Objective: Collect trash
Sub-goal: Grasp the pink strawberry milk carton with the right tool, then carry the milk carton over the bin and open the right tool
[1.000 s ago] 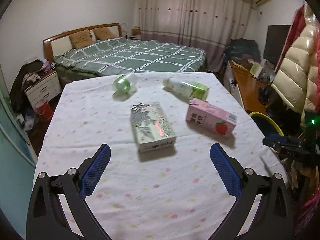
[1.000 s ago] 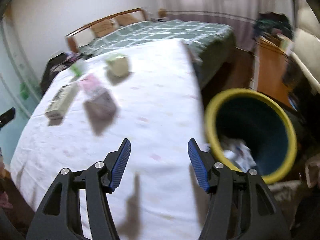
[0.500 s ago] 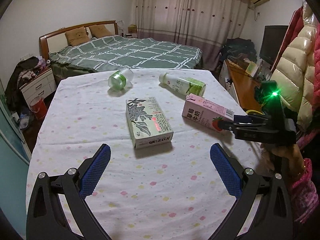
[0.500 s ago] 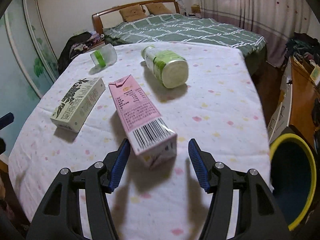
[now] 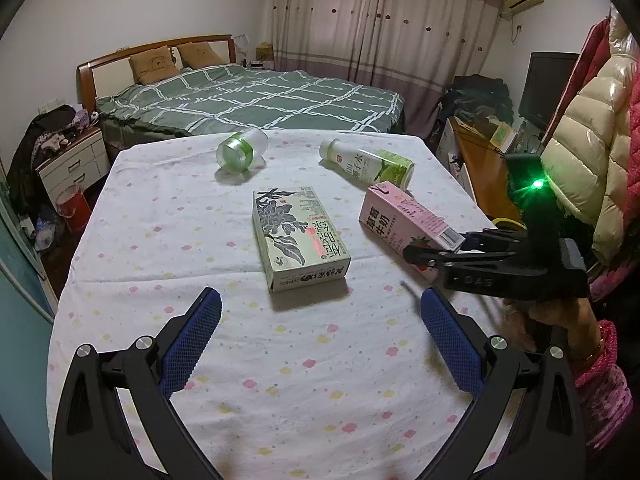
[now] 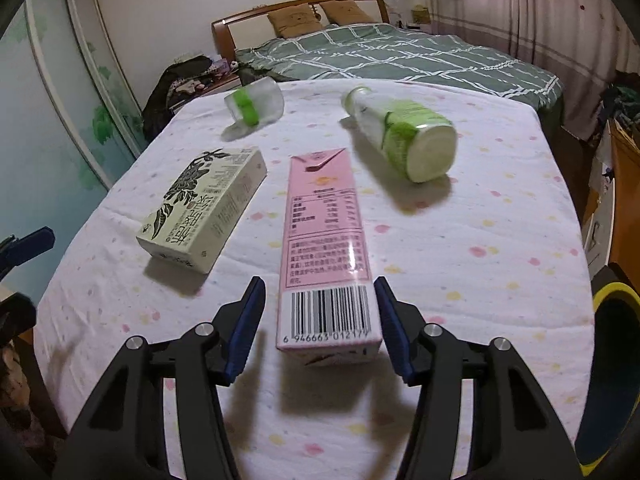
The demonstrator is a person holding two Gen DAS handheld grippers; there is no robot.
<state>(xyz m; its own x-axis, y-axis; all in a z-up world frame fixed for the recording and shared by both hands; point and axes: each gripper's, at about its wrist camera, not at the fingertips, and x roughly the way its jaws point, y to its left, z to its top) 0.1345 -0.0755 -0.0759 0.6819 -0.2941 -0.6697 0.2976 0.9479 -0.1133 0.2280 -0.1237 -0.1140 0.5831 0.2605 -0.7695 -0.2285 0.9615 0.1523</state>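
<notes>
Right wrist view looks down over a table (image 6: 500, 260) under a white cloth dotted with pastel flowers, spreading ahead of the right gripper (image 6: 320, 322). Beyond its far edge lies a bed (image 6: 400, 56) with a green checked cover. Low at the right edge, beside the table, shows the yellow rim of a dark trash bin (image 6: 614, 294).

A pink milk carton (image 6: 325, 240) lies flat straight ahead, its barcode end reaching in between the blue pads. The jaws have just been closing around it and stand partly open; a narrow strip of cloth shows between the left pad and the carton, while the right pad sits close against the carton's corner (whether it touches I cannot tell). To the left of the carton, just beside it, rests a cream tea box (image 6: 204, 208) printed with dark leaves. Ahead and to the right lies a white bottle with a green label (image 6: 400, 136), its base turned toward the gripper. Farther ahead to the left is a small clear bottle with a green band (image 6: 254, 106), also on its side.

From the left wrist view, the left gripper (image 5: 320, 344) hovers wide open over bare cloth, holding nothing, with the tea box ahead of it.
</notes>
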